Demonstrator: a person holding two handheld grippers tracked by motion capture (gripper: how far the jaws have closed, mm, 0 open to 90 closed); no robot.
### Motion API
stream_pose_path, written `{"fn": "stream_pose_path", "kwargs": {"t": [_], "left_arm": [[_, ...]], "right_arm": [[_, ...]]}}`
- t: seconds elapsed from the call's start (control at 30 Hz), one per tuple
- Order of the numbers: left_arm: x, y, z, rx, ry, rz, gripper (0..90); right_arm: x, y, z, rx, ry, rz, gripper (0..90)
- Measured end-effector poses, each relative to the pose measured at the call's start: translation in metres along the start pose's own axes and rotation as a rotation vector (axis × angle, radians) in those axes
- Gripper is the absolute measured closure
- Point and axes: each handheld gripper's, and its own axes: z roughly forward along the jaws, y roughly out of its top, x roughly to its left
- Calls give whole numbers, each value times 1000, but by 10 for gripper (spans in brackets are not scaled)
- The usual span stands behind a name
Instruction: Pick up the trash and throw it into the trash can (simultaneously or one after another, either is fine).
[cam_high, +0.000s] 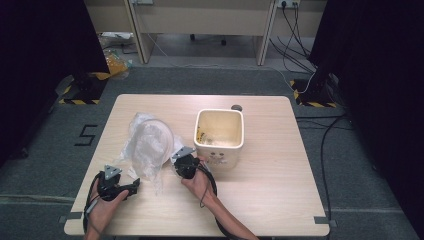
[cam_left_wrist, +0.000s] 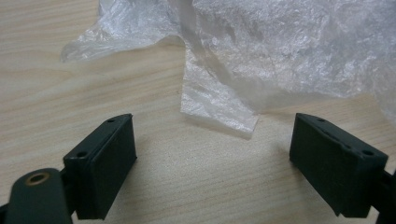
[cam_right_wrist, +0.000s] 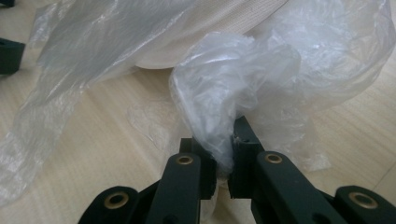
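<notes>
Bag (cam_right_wrist: 243, 79), clear and crumpled, is pinched in your right gripper (cam_right_wrist: 224, 161): the two black jaws are pressed together on a bunched fold of the film, which billows up and away from them in the right gripper view. Your left gripper (cam_left_wrist: 212, 154) is spread wide, its jaws well apart and low over the bare wood, with nothing between them; a loose corner of the bag (cam_left_wrist: 219, 105) lies on the table just ahead of the gap. In the high view, your left gripper (cam_high: 131, 188) sits near the front left of the table (cam_high: 260, 200), just beside the bag's near edge, while your right gripper (cam_high: 176, 159) meets the bag's right side. The bag (cam_high: 147, 145) lies spread over the table's left centre, and through the film you see a round pale shape; what it is cannot be told. A cream square bin (cam_high: 220, 137) stands upright just right of the bag and close to your right hand (cam_high: 197, 180), its mouth open upward, with some small items inside too small to identify.
</notes>
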Motion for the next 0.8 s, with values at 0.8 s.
{"fn": "stream_pose_path", "kwargs": {"t": [0.8], "left_arm": [[-21,42,-10,-118,-134,46,263]], "right_arm": [[29,-32,-35,6,122,-57,840]]}}
